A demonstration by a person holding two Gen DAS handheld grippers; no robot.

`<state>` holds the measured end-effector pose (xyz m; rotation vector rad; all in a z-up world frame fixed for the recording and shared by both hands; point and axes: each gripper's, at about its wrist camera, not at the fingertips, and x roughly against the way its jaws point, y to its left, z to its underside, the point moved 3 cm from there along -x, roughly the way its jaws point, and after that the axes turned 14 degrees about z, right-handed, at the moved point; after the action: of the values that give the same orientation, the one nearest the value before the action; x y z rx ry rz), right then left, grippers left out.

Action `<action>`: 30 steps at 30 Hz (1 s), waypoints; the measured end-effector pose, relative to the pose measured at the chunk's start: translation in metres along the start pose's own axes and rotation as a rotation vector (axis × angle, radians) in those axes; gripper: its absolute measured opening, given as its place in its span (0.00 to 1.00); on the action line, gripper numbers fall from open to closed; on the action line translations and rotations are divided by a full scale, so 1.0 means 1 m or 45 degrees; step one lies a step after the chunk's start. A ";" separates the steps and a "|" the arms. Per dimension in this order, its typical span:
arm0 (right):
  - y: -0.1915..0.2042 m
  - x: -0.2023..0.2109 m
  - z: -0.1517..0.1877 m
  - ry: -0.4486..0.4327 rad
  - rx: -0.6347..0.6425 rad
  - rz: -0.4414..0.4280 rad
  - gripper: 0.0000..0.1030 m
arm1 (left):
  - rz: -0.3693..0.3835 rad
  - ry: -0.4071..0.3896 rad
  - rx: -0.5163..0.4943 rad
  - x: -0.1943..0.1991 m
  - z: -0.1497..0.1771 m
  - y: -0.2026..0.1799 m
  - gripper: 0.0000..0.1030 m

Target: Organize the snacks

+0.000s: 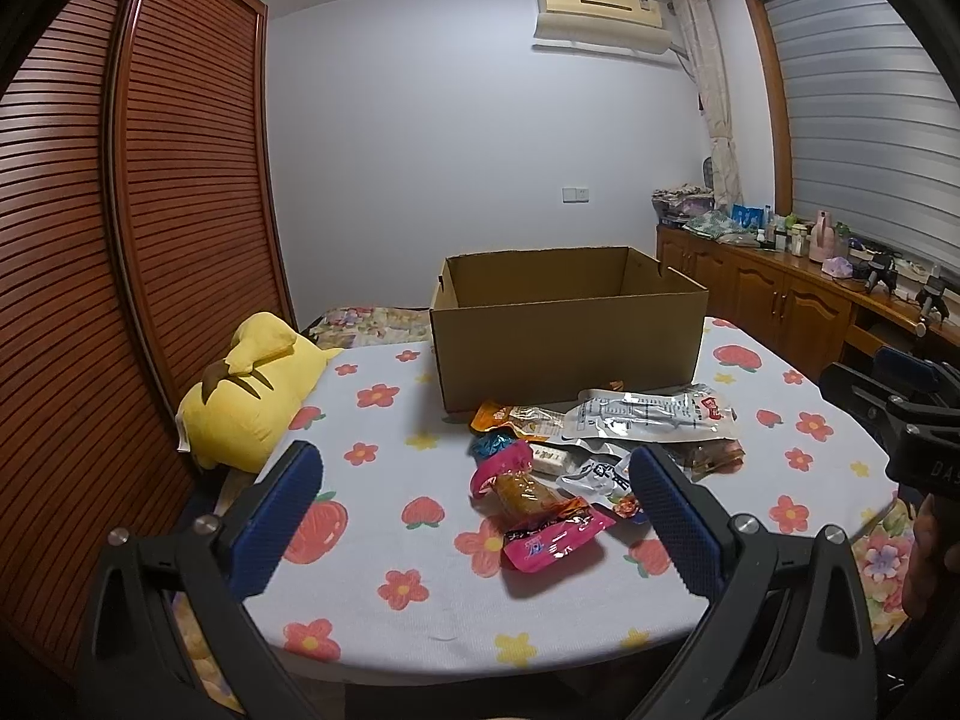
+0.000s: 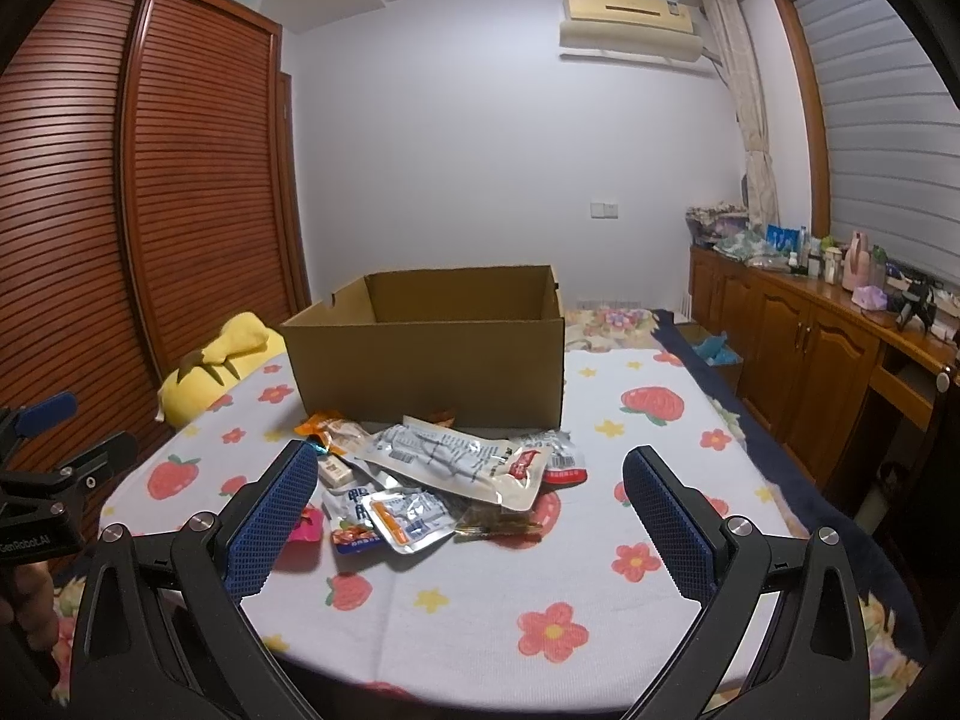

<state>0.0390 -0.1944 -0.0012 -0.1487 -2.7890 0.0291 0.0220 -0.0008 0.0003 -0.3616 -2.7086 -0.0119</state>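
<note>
An open cardboard box (image 1: pixel 564 348) stands on the flowered tablecloth (image 1: pixel 384 480); it also shows in the right wrist view (image 2: pixel 426 366). A pile of snack packets lies in front of it: a large silver packet (image 1: pixel 648 417) (image 2: pixel 456 456), an orange packet (image 1: pixel 516 420) (image 2: pixel 327 423), a pink packet (image 1: pixel 540 534) and a small white packet (image 2: pixel 408 519). My left gripper (image 1: pixel 474 510) is open and empty, hovering just short of the pink packet. My right gripper (image 2: pixel 471 516) is open and empty, just short of the pile.
A yellow plush toy (image 1: pixel 252 396) lies at the table's left edge by a slatted wooden wardrobe (image 1: pixel 150 210). A wooden cabinet (image 2: pixel 810 348) with bottles stands along the right wall. The other gripper shows at the right edge of the left wrist view (image 1: pixel 900 414).
</note>
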 end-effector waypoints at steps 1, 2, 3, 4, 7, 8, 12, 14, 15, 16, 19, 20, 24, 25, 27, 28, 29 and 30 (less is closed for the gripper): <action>0.000 0.000 0.000 0.000 0.001 0.001 1.00 | 0.001 0.001 0.000 0.000 0.000 0.000 1.00; 0.000 0.000 0.000 0.001 0.000 -0.001 1.00 | 0.001 0.000 0.000 0.000 0.000 0.000 1.00; 0.000 0.000 0.000 0.000 0.000 -0.001 1.00 | 0.001 -0.001 -0.001 0.000 0.000 0.000 1.00; 0.000 0.000 0.000 0.000 0.000 -0.001 1.00 | 0.001 0.000 -0.002 0.000 -0.001 0.000 1.00; 0.000 0.000 0.000 0.000 0.000 0.000 1.00 | 0.003 -0.001 -0.005 0.001 -0.002 -0.002 1.00; 0.000 0.000 0.000 0.000 -0.001 -0.001 1.00 | 0.003 -0.001 -0.005 0.002 -0.001 -0.002 1.00; 0.000 0.000 0.000 0.000 -0.001 -0.001 1.00 | 0.004 -0.002 -0.008 0.002 -0.003 -0.003 1.00; 0.000 0.000 0.000 0.000 -0.001 -0.001 1.00 | 0.005 -0.002 -0.008 0.002 -0.002 -0.004 1.00; 0.000 0.000 0.000 -0.001 0.000 -0.001 1.00 | 0.004 -0.002 -0.008 0.002 -0.003 -0.004 1.00; 0.000 0.000 0.000 -0.001 -0.001 0.000 1.00 | 0.003 -0.002 -0.009 0.002 -0.002 -0.004 1.00; 0.000 0.000 0.000 -0.001 -0.001 -0.001 1.00 | 0.004 -0.003 -0.009 0.003 -0.002 -0.004 1.00; 0.000 0.000 0.000 -0.002 0.000 -0.001 1.00 | 0.007 -0.004 -0.008 0.003 -0.003 -0.004 1.00; 0.000 0.001 0.000 -0.001 -0.001 -0.001 1.00 | 0.007 -0.007 -0.010 0.005 -0.003 -0.005 1.00; 0.000 0.001 0.000 -0.001 -0.001 -0.001 1.00 | 0.008 -0.007 -0.011 0.005 -0.004 -0.006 1.00; 0.000 0.001 0.000 -0.003 -0.001 -0.002 1.00 | 0.008 -0.007 -0.011 0.005 -0.004 -0.006 1.00; 0.000 0.000 0.000 -0.002 -0.001 -0.001 1.00 | 0.009 -0.006 -0.011 0.005 -0.004 -0.005 1.00; 0.000 0.000 0.000 -0.002 -0.002 -0.002 1.00 | 0.010 -0.005 -0.012 0.005 -0.005 -0.006 1.00; 0.000 0.001 0.000 -0.002 -0.002 -0.002 1.00 | 0.010 -0.005 -0.012 0.005 -0.005 -0.006 1.00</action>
<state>0.0384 -0.1948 -0.0012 -0.1470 -2.7907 0.0262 0.0180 -0.0053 0.0067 -0.3751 -2.7122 -0.0221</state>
